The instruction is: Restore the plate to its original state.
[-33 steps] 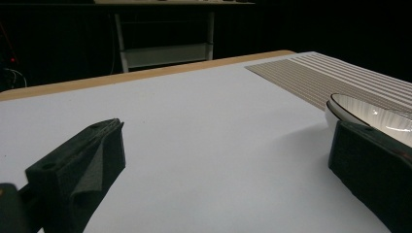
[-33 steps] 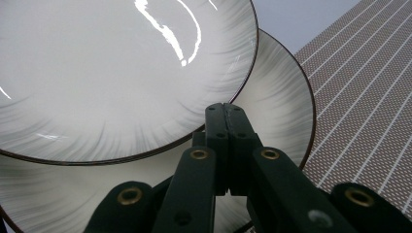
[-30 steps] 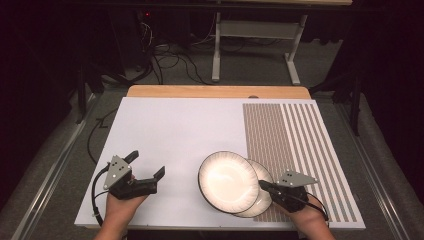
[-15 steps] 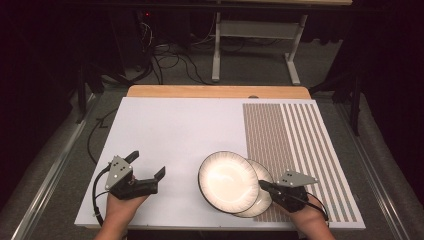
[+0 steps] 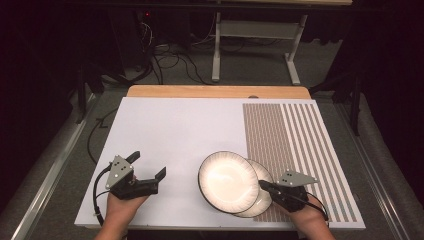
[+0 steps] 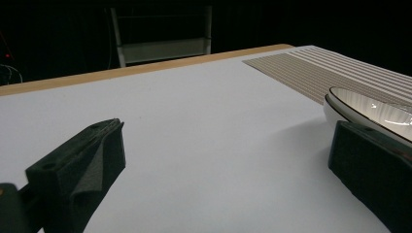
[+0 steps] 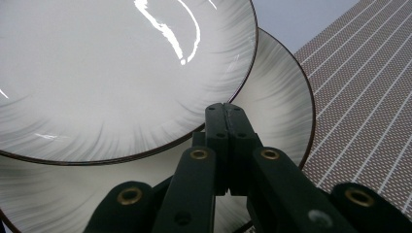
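Two round white glazed plates with dark rims lie near the front edge of the white table top [image 5: 175, 130], half overlapping. The upper plate [image 5: 227, 180] rests on the lower plate [image 5: 260, 197], which sits partly on the brown striped mat [image 5: 295, 145]. The right gripper [image 5: 264, 185], jaws clenched together with nothing between them, rests at the plates' rims. The left gripper [image 5: 148, 166], jaws spread wide and empty, rests well left of both plates.

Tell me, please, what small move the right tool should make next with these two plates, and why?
Probably lift the top plate a little and carry it clear. The right tool is shut at that plate's rim, and it lies overlapping the lower plate, while the left tool waits open over bare table.
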The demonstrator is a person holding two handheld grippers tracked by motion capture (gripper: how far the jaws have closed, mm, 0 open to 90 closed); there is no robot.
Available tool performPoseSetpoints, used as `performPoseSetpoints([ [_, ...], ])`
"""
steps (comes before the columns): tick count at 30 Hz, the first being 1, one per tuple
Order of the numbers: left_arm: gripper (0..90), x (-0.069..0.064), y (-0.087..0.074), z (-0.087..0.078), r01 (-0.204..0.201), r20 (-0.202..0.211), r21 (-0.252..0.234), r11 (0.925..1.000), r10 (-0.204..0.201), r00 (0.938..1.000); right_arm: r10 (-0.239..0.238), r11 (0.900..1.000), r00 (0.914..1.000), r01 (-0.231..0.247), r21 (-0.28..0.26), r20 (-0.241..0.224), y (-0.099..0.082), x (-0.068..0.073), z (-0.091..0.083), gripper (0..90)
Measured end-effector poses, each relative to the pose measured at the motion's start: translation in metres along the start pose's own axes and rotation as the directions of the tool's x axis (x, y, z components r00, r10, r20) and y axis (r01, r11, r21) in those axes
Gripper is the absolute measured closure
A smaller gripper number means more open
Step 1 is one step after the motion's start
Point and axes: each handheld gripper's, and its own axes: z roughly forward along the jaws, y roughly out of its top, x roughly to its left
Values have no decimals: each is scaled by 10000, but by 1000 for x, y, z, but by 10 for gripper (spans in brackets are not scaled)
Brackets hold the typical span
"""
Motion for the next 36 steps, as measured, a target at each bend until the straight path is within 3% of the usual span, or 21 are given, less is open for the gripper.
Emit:
performPoseSetpoints([
  [11, 6, 0, -1, 0, 183, 12, -54, 9998, -183, 9998, 8, 10000, 10000, -8, 68, 24, 0, 0, 0, 900],
  [21, 6, 0, -1, 0, 151, -6, -13, 9999, -151, 9999, 274, 9996, 9995, -273, -51, 167, 0, -5, -5, 900],
  [36, 12, 0, 0, 0, 26, -43, 4, 10000, -26, 10000, 206, 9998, 9995, -205, -35, 243, 1, -5, -6, 900],
])
